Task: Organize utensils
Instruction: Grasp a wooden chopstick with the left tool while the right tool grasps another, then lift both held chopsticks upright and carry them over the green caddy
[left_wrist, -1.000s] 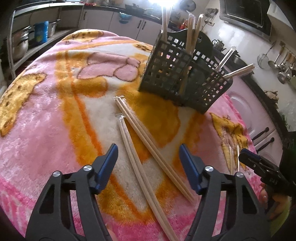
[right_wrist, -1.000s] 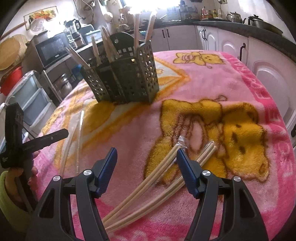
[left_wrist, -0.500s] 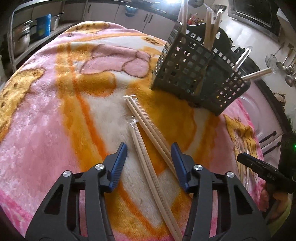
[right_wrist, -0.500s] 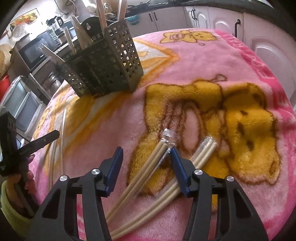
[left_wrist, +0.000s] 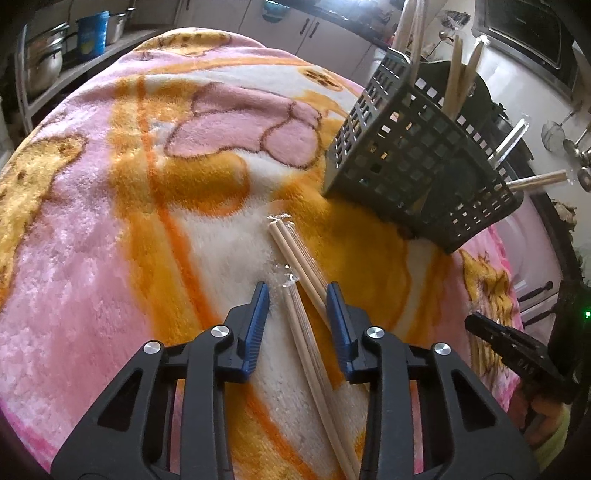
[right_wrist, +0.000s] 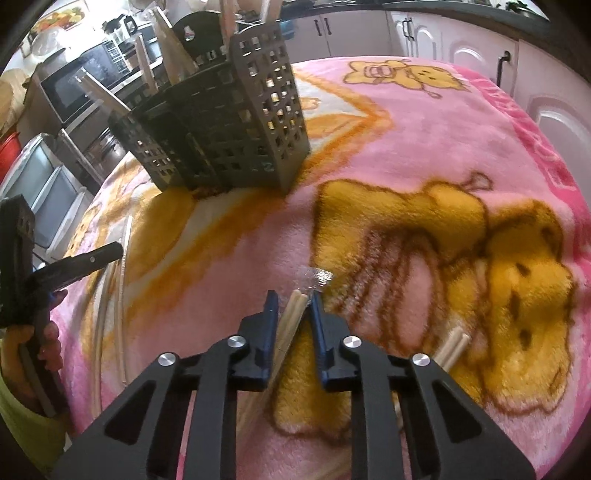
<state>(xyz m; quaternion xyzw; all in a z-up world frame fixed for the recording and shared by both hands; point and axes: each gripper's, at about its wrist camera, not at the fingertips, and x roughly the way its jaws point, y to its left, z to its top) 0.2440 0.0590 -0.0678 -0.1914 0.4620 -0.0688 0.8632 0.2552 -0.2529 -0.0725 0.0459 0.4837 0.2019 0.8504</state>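
Lower lengths of both wrapped chopstick pairs hidden behind gripper bodies. Left gripper (left_wrist: 297, 301), lower centre, narrower than a second ago and closing around a wrapped pair (left_wrist: 295, 317), pads apart from it. Right gripper (right_wrist: 293, 308) closing, nearly pinching its pair (right_wrist: 294, 303); contact unclear. Caddy (right_wrist: 236, 125) upper left, larger than before.

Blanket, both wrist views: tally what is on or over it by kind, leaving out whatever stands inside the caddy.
Wrapped chopstick pairs lying loose: 4 (two by the left gripper, two by the right)
Utensil caddy: 1
Grippers: 2, left gripper and right gripper, both closing with a pair between the jaws
Total: 7
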